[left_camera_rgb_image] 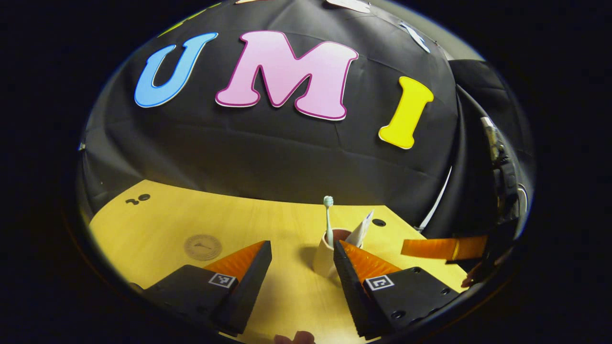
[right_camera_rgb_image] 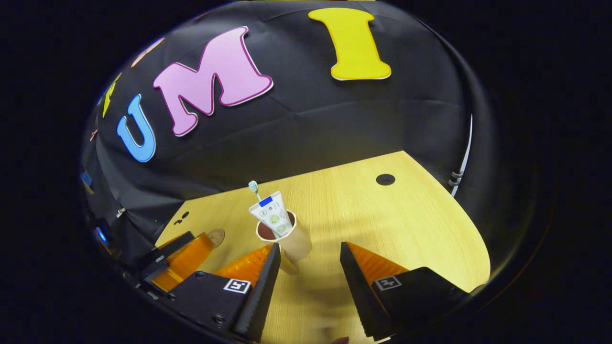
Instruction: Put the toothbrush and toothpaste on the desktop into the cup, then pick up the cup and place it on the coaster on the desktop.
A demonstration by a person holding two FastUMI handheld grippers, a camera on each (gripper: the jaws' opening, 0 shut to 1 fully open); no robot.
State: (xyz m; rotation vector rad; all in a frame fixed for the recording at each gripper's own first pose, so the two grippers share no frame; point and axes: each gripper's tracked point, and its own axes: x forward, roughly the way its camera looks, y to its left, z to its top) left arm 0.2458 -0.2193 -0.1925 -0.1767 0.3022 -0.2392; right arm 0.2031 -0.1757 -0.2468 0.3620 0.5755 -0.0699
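On the yellow wooden counter [left_camera_rgb_image: 296, 224] stands a tan cup [left_camera_rgb_image: 325, 260], upright, with the toothbrush [left_camera_rgb_image: 328, 217] and the toothpaste [left_camera_rgb_image: 361, 229] both standing in it. In the left gripper view the left gripper [left_camera_rgb_image: 302, 265] has its fingers spread wide apart, gripping nothing; the cup sits just ahead of them, close beside the tip of the finger on the right of that view, though whether they touch cannot be told. The round coaster [left_camera_rgb_image: 202, 247] lies flat on the counter, apart from the cup and off to the left in this view, with nothing on it. In the right gripper view the right gripper [right_camera_rgb_image: 306, 265] also has its fingers spread, holding nothing, and the cup [right_camera_rgb_image: 291, 243] stands near the tip of the finger on the left of that view, the toothpaste [right_camera_rgb_image: 272, 216] tube leaning out of its rim and the toothbrush [right_camera_rgb_image: 254, 187] head rising behind it. The coaster [right_camera_rgb_image: 216, 235] peeks out farther left.
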